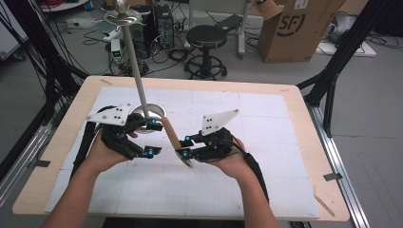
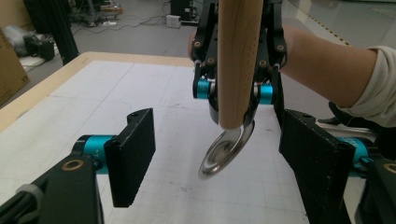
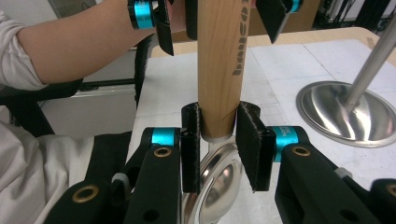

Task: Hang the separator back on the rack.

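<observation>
Beside the steel stand base [image 1: 148, 113], right hand-held gripper [image 1: 183, 147] pinches a wooden-handled ladle [image 1: 172, 135] at handle's lower end; left hand-held gripper [image 1: 152, 137] spread w/ jaws either side of handle.

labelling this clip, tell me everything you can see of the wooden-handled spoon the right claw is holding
The spoon has a thick, round, light wooden handle with dark printed lettering along it and a shiny metal bowl at one end. It is held off the table, tilted, bowl end lowest. The right claw is shut on the handle just above the bowl. The left claw is open around it, not touching.
</observation>
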A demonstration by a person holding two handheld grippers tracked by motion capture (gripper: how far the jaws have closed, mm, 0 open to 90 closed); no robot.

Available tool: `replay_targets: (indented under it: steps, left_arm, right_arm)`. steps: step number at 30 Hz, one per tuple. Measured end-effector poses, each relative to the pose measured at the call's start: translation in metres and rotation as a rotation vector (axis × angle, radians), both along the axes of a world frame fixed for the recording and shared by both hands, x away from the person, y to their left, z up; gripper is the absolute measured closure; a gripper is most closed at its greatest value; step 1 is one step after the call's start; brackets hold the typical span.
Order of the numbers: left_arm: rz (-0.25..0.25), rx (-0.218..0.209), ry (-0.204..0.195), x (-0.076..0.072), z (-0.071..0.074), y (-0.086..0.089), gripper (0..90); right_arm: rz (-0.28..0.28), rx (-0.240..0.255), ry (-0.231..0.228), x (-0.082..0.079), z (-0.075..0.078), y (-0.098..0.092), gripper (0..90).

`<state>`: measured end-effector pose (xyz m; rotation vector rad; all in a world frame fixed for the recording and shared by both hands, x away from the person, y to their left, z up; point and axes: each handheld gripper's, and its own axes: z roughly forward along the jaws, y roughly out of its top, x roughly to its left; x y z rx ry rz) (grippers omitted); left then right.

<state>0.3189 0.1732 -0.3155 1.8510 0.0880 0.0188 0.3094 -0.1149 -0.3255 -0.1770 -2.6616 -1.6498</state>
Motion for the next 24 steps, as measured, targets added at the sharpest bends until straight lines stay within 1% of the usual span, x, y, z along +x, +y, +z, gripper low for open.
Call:
replay_targets:
  steps: [2,5,8,11,13,14,17,18,20,22,24]
  left_arm:
    - [-0.011,-0.004,0.011,0.0,0.0,-0.003,28.0]
    - [-0.021,0.0,0.004,0.0,0.003,-0.008,28.4]
    - [-0.046,0.003,-0.005,0.0,0.004,-0.015,30.9]
    - [-0.054,0.009,-0.008,-0.001,0.003,-0.019,33.0]
    - [-0.06,0.005,-0.003,0.0,0.002,-0.021,34.6]
    - [-0.064,0.005,-0.01,0.0,0.001,-0.021,36.1]
    - [-0.06,0.001,-0.012,-0.001,0.001,-0.021,38.8]
    - [-0.057,0.001,-0.026,-0.001,0.002,-0.021,40.8]
    - [-0.061,-0.014,-0.024,-0.001,0.003,-0.02,43.5]
    - [-0.058,-0.024,-0.035,-0.001,0.003,-0.019,45.8]
    - [-0.055,-0.02,-0.049,-0.002,0.004,-0.019,46.7]
  right_arm:
    - [0.003,-0.005,0.0,0.0,0.0,0.002,71.5]
    - [0.006,-0.006,0.001,0.0,-0.001,0.004,71.4]
    - [0.011,-0.007,0.0,-0.001,0.0,0.006,71.4]
    - [0.015,-0.001,0.003,-0.002,0.0,0.007,71.4]
    - [0.017,-0.002,0.002,-0.002,0.001,0.007,71.4]
    - [0.019,-0.001,0.0,-0.002,0.001,0.008,71.4]
    - [0.019,-0.004,-0.001,-0.002,0.0,0.008,71.5]
    - [0.019,-0.004,0.0,-0.002,0.001,0.009,71.4]
    - [0.019,-0.005,0.0,-0.003,0.001,0.009,71.4]
    - [0.019,-0.006,-0.002,-0.002,0.0,0.009,71.4]
    - [0.021,-0.008,0.002,-0.002,0.0,0.009,71.4]
